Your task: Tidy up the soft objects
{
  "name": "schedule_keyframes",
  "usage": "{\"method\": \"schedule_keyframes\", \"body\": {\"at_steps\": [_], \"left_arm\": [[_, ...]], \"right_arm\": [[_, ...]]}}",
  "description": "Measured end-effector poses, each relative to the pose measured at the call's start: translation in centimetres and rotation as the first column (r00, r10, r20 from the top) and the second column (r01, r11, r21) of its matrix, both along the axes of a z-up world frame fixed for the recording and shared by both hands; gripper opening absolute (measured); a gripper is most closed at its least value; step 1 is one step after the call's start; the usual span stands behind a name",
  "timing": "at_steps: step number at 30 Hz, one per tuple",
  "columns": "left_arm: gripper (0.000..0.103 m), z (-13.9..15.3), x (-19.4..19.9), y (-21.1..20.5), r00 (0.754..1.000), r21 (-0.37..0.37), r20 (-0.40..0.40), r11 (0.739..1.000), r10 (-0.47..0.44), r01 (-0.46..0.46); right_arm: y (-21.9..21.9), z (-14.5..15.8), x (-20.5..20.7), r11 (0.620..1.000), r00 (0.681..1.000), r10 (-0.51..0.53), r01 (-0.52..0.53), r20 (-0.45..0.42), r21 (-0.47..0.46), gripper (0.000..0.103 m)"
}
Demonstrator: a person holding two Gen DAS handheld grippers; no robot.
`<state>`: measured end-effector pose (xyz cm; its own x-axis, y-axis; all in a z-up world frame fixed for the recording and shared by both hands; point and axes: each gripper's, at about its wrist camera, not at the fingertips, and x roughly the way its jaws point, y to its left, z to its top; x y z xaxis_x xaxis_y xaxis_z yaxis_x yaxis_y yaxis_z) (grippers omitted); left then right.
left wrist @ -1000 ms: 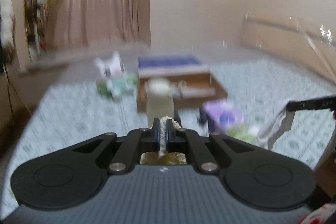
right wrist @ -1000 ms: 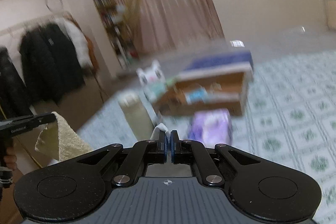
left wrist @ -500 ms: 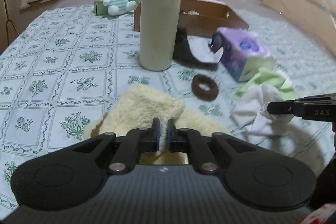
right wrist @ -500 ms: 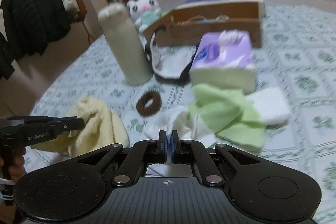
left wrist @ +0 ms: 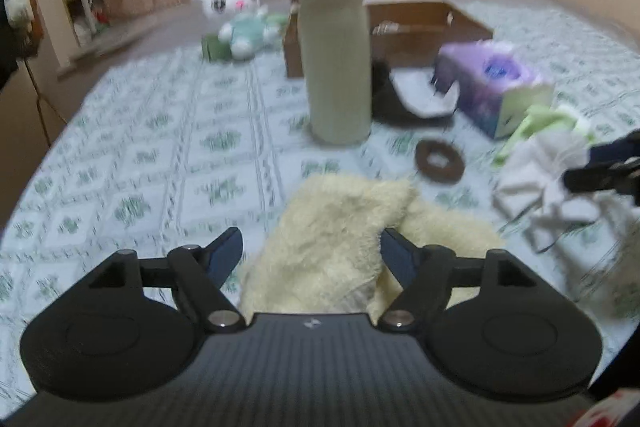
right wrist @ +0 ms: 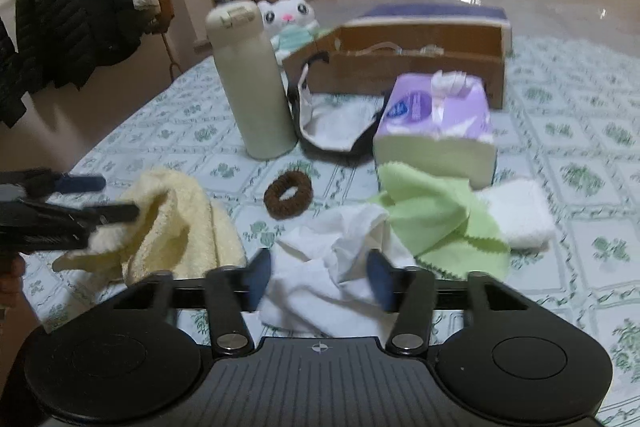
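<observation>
We count one yellow fluffy towel (left wrist: 336,243), one white cloth (right wrist: 340,267), one green cloth (right wrist: 436,219), one white folded towel (right wrist: 516,215) and one brown scrunchie (right wrist: 288,195). Our left gripper (left wrist: 312,251) stands with jaws wide, just opened off the yellow towel lying between them. Our right gripper (right wrist: 320,275) has also just opened, the white cloth between its jaws. Left of the left jaws the tabletop (left wrist: 140,155) lies open. Both cloths hung lifted a second ago.

Honestly nothing readable here: the tissue box (right wrist: 436,119) has a blue logo, but it's too blurry to read.
</observation>
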<state>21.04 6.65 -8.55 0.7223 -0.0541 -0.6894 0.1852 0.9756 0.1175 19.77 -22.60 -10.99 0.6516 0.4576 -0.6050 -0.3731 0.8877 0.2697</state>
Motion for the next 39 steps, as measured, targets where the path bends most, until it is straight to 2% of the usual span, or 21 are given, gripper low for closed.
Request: {"method": "schedule_keyframes", "body": {"at_steps": [6, 10, 13, 14, 15, 17, 19, 20, 21, 23, 24, 25, 31, 33, 39], "left_arm": [[0.079, -2.9, 2.0, 1.1, 0.996, -0.124, -0.081, 0.991, 0.043, -0.053], [0.078, -3.7, 2.1, -0.1, 0.998, -0.089, -0.05, 0.995, 0.046, -0.05], [0.06, -3.6, 2.1, -0.2, 0.998, -0.1, -0.038, 0.994, 0.049, -0.052], [0.048, -3.5, 2.1, -0.3, 0.999, -0.098, -0.029, 0.994, 0.038, -0.04], [0.042, -3.4, 2.0, -0.5, 0.999, -0.09, -0.021, 0.996, 0.027, -0.029], [0.039, -3.4, 1.9, -1.0, 1.0, -0.068, -0.012, 0.997, 0.02, -0.021], [0.036, -3.4, 1.7, -1.4, 1.0, -0.05, -0.002, 0.999, 0.017, -0.017], [0.032, -3.3, 1.6, -1.4, 1.0, -0.048, 0.0, 0.999, 0.019, -0.019], [0.03, -3.3, 1.4, -1.4, 1.0, -0.046, 0.004, 0.999, 0.021, -0.021], [0.026, -3.1, 1.1, -1.4, 1.0, -0.044, 0.008, 0.999, 0.025, -0.024], [0.024, -3.0, 0.9, -1.4, 1.0, -0.046, 0.01, 0.999, 0.027, -0.027], [0.023, -2.9, 0.8, -1.4, 1.0, -0.049, 0.011, 0.998, 0.029, -0.029], [0.019, -1.9, -0.4, -0.7, 0.999, -0.054, 0.018, 0.998, 0.027, -0.026], [0.018, -1.3, -0.9, -0.1, 0.999, -0.054, 0.026, 0.998, 0.031, -0.03], [0.018, 1.7, -1.7, 2.2, 0.994, 0.008, 0.1, 0.999, 0.044, -0.045]], "right_arm": [[0.2, 0.2, 0.0, 0.997, 0.999, -0.025, 0.027, 0.022, -0.066, 0.065], [0.1, -0.7, 1.1, 0.997, 0.999, -0.04, 0.04, -0.013, -0.06, 0.066], [0.4, -1.7, 2.0, 0.995, 0.997, -0.062, 0.059, -0.04, -0.076, 0.066], [0.4, -2.1, 2.2, 0.996, 0.996, -0.069, 0.065, -0.054, -0.064, 0.066], [0.6, -2.4, 2.4, 0.996, 0.995, -0.078, 0.075, -0.068, -0.052, 0.066], [1.1, -2.9, 2.7, 0.994, 0.992, -0.1, 0.097, -0.077, -0.048, 0.066], [2.1, -3.2, 2.6, 0.992, 0.994, -0.095, 0.091, -0.045, -0.082, 0.065], [2.7, -3.2, 2.5, 0.991, 0.996, -0.087, 0.084, -0.035, -0.101, 0.061], [3.2, -3.3, 2.4, 0.991, 0.997, -0.074, 0.07, -0.03, -0.117, 0.044], [4.2, -3.3, 2.0, 0.987, 0.999, -0.048, 0.045, -0.016, -0.155, 0.034], [4.5, -3.3, 1.7, 0.985, 0.999, -0.044, 0.042, -0.005, -0.169, 0.019], [4.7, -3.3, 1.4, 0.985, 1.0, -0.027, 0.027, 0.003, -0.17, 0.016], [4.1, -2.9, 0.1, 0.992, 1.0, 0.02, -0.019, 0.011, -0.127, 0.013], [3.6, -2.1, -0.3, 0.993, 0.999, 0.026, -0.023, 0.029, -0.117, 0.013], [1.6, 1.2, -0.5, 0.994, 0.994, 0.033, -0.023, 0.102, -0.104, 0.013]]}}
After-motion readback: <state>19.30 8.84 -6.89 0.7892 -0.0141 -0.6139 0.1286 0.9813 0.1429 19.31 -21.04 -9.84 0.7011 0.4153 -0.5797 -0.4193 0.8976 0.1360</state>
